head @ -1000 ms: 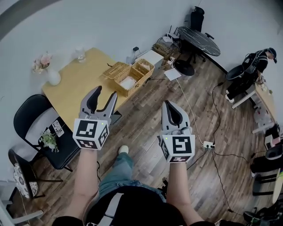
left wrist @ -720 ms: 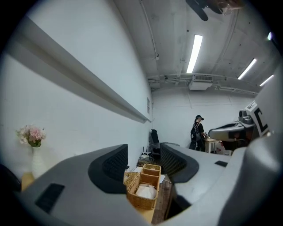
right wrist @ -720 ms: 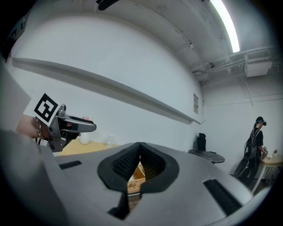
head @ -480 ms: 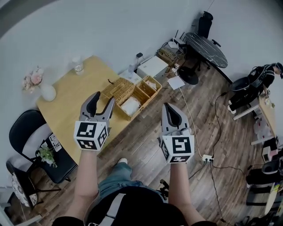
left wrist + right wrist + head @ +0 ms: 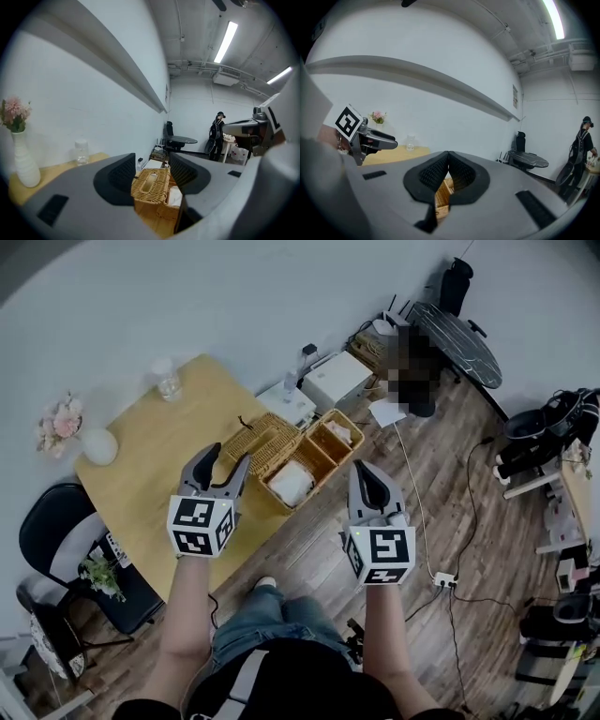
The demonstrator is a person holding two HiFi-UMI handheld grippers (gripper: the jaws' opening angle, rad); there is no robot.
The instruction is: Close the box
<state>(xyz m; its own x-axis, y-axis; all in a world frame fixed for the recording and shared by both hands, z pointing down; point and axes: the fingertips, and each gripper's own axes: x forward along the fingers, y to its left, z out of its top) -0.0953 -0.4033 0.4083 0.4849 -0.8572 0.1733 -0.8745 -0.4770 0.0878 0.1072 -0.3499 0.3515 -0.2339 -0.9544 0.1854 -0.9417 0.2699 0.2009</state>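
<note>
— White wall, dark plank floor, a pale yellow wooden counter point(image 5: 150, 442) set against the wall. What has changed?

— The person has walked in. The woven wicker box with its compartments point(image 5: 298, 468) sat well beyond both tools a second ago; now it lies just past their tips, at the counter's edge. Its flat wicker lid point(image 5: 263, 439) is thrown back on the wall side of the box, so closing hasn't begun. I'd judge this the approach only.

— And the tools?

— The left hand-held gripper point(image 5: 227, 458) has its jaws spread wide with nothing between them, just short of the box and lined up with the lid. The right hand-held gripper point(image 5: 362, 470) has its jaws pressed together, empty, near the box's floor side.

— Anything unclear?

— The lid's hinge can't be made out. The white contents of the box aren't identifiable. The right gripper view catches only a sliver of wicker below its jaws.
</note>
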